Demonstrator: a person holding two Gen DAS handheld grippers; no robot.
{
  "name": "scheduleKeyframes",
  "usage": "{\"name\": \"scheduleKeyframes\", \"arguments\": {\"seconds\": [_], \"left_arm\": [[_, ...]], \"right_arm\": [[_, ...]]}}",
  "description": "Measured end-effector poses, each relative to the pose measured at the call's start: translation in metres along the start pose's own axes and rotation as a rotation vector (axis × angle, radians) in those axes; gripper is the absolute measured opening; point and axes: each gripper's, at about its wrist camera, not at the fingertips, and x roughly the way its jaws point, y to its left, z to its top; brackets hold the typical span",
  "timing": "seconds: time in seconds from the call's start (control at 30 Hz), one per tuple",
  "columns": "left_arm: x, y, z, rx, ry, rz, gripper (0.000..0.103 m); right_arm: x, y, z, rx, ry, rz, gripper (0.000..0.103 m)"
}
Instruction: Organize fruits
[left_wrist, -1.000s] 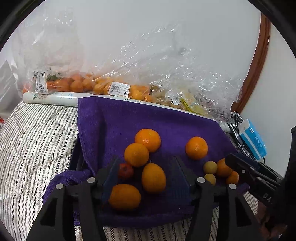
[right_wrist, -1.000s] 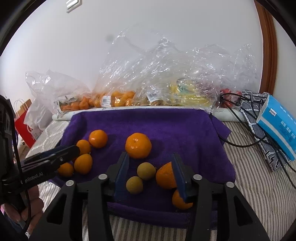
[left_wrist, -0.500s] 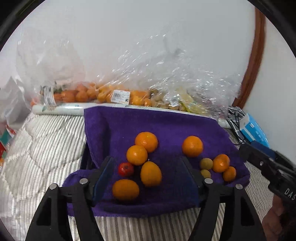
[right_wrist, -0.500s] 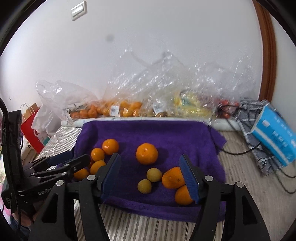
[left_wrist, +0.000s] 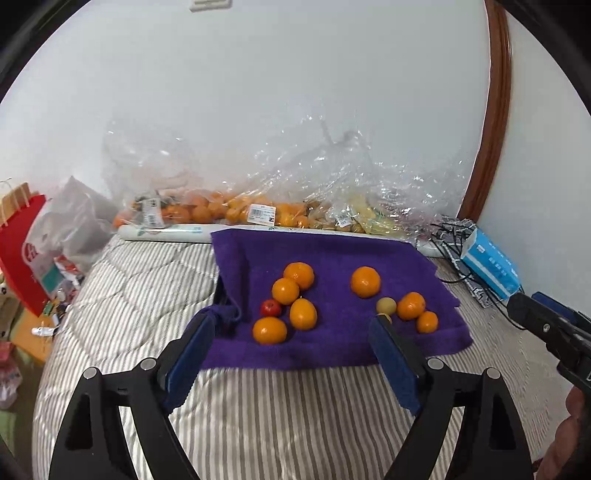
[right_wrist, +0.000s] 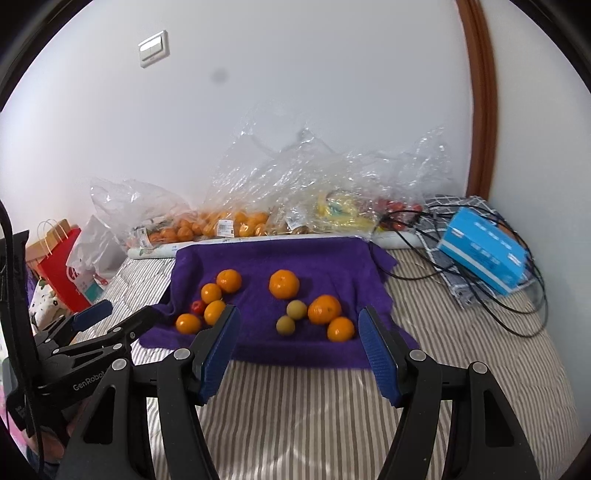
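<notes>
A: Status on the grippers?

B: Left black two-finger gripper with blue pads (left_wrist: 291, 354): jaws opening, wide apart, nothing between them. It hangs over the grey-striped quilted bedspread (left_wrist: 295, 424), short of the purple terry towel (left_wrist: 332, 251). Right black gripper with blue pads (right_wrist: 299, 347): jaws spread about halfway, empty, also over the stripes at the towel's near edge.

A: Fruit?

B: All on the towel, two clusters. Left cluster: four orange mandarins (left_wrist: 285, 291) bunched together, with a small red round fruit (left_wrist: 270, 307) touching them. Right cluster: two orange mandarins (right_wrist: 324, 309) side by side, two small yellow-green round fruits (right_wrist: 296, 309) just beside them. One larger orange mandarin (right_wrist: 284, 283) sits alone behind, between the clusters.

A: Surroundings?

B: Crinkled clear plastic bags of oranges (right_wrist: 229, 221) along the white wall behind the towel. Blue cardboard box (right_wrist: 484, 249) on tangled black cables (right_wrist: 424, 258) at right. Red paper shopping bag (right_wrist: 62, 266) at left.
</notes>
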Motion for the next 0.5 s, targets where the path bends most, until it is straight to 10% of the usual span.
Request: {"name": "scheduleKeyframes", "arguments": {"seconds": [0.5], "left_arm": [[-0.109,-0.013,-0.026,0.007,-0.118,-0.010,0.095]], "right_arm": [[-0.101,0.000,-0.033,0.005,-0.081,-0.080,0.094]]}}
